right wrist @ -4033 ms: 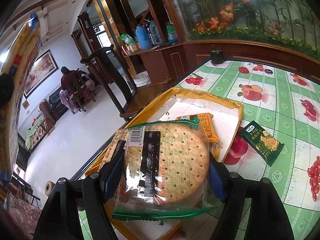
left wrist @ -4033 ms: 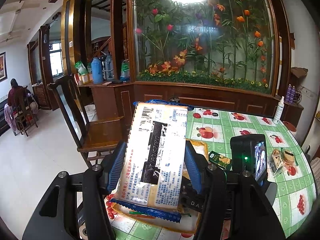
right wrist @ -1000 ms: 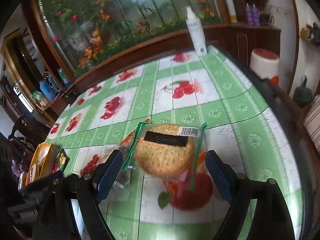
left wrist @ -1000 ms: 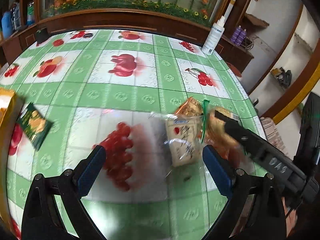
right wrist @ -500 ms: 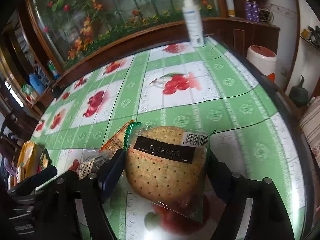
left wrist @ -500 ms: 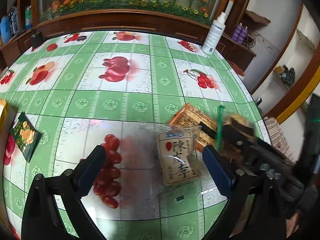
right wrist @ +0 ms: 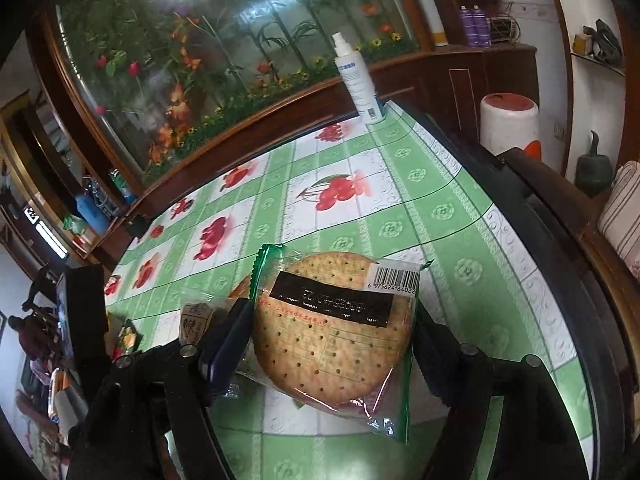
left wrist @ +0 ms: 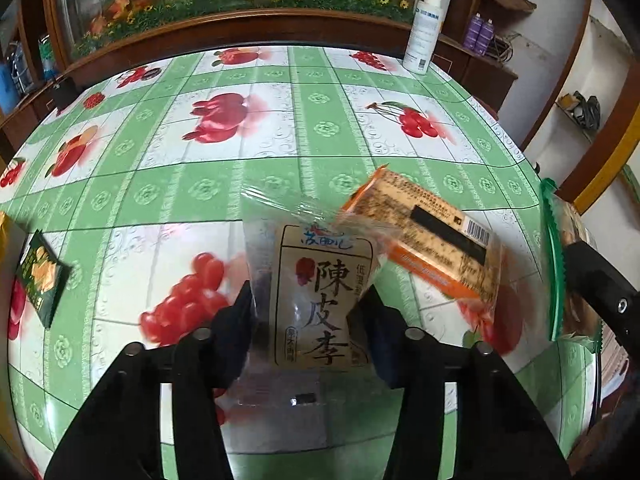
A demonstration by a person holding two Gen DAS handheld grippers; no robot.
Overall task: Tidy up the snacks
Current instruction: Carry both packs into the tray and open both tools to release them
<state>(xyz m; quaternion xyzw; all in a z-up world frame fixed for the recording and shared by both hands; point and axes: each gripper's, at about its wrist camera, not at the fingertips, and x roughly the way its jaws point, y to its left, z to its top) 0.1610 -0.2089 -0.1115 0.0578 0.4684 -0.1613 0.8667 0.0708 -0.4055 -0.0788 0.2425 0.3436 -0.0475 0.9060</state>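
My left gripper [left wrist: 310, 316] is closing, its jaws against the sides of a clear plastic packet of preserved plums with a beige label [left wrist: 318, 292], at lower centre on the green fruit-print tablecloth [left wrist: 224, 184]. An orange wrapped biscuit bar [left wrist: 424, 232] overlaps its upper right corner. My right gripper [right wrist: 334, 340] is closing on a round cracker in green-edged clear wrap [right wrist: 332, 328], held mid-frame.
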